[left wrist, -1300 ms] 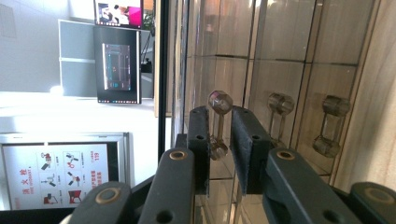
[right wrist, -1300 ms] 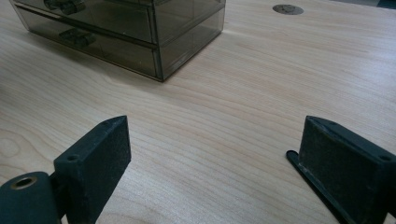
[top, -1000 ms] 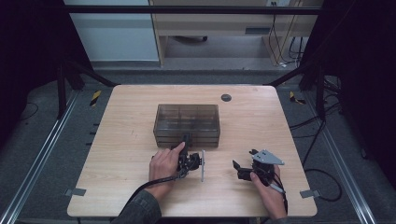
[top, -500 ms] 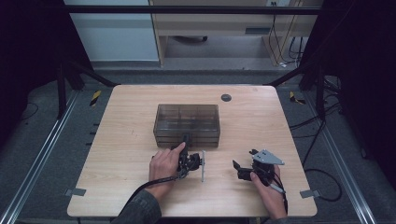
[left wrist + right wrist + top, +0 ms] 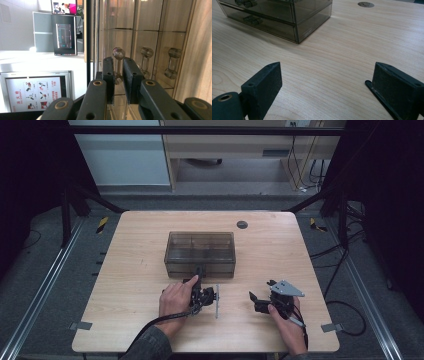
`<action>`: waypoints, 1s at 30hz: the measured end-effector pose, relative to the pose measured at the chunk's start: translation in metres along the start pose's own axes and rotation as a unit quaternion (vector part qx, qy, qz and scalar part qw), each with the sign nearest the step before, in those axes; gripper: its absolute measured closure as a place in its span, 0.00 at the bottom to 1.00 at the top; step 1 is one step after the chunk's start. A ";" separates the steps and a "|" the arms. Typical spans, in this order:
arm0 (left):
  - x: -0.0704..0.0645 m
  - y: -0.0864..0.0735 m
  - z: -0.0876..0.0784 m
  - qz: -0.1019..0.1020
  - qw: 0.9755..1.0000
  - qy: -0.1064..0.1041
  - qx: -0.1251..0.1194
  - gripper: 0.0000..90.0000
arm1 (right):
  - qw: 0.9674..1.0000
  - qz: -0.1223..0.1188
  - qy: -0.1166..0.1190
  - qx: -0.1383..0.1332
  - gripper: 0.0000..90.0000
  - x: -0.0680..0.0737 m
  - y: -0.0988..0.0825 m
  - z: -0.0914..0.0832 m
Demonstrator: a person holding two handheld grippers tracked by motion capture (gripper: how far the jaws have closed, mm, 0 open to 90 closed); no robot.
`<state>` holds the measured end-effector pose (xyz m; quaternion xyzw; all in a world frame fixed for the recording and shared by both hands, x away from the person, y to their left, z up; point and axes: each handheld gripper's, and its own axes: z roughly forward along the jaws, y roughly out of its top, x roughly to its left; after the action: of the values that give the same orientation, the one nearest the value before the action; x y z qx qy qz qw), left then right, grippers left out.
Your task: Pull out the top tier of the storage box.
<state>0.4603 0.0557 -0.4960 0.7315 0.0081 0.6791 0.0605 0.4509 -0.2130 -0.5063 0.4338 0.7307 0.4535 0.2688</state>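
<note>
Your left gripper (image 5: 118, 82) is clamped on a clear knob (image 5: 118, 65) of the smoky plastic drawer box (image 5: 200, 252), which sits mid-table with its drawer fronts facing you. The jaws are narrow, pads pressed on either side of the knob's thin stem. That knob is smooth, hard plastic and likely slippery, so keep the pads behind its faceted head, where you have them. The box looks light and stiff; a pull on the drawer may drag the whole box across the wooden table (image 5: 135, 270) rather than slide the drawer out, and a jerk could crack the thin wall or snap the knob. Two more knobs (image 5: 147, 61) sit just beside yours, so stay square and do not catch them.

Your right gripper (image 5: 261, 301) rests low over the table near you, jaws wide apart with nothing between them, well clear of the box. It is free to steady the box. A small dark round disc (image 5: 242, 224) lies beyond the box, out of your way.
</note>
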 end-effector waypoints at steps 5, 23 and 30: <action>0.000 -0.001 -0.003 -0.001 1.000 -0.002 -0.004 0.89 | 1.000 0.000 0.000 0.000 0.10 0.000 0.000 0.000; 0.025 -0.009 -0.025 -0.058 0.995 -0.066 -0.037 0.55 | 1.000 -0.011 -0.003 0.006 0.10 0.004 0.002 0.002; 0.062 -0.040 -0.033 -0.140 0.977 -0.150 -0.058 0.43 | 0.999 -0.031 0.002 0.019 0.10 0.006 0.024 -0.002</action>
<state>0.4351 0.1041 -0.4362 0.8120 0.0621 0.5458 0.1975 0.4557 -0.2035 -0.4834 0.4151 0.7530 0.4315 0.2729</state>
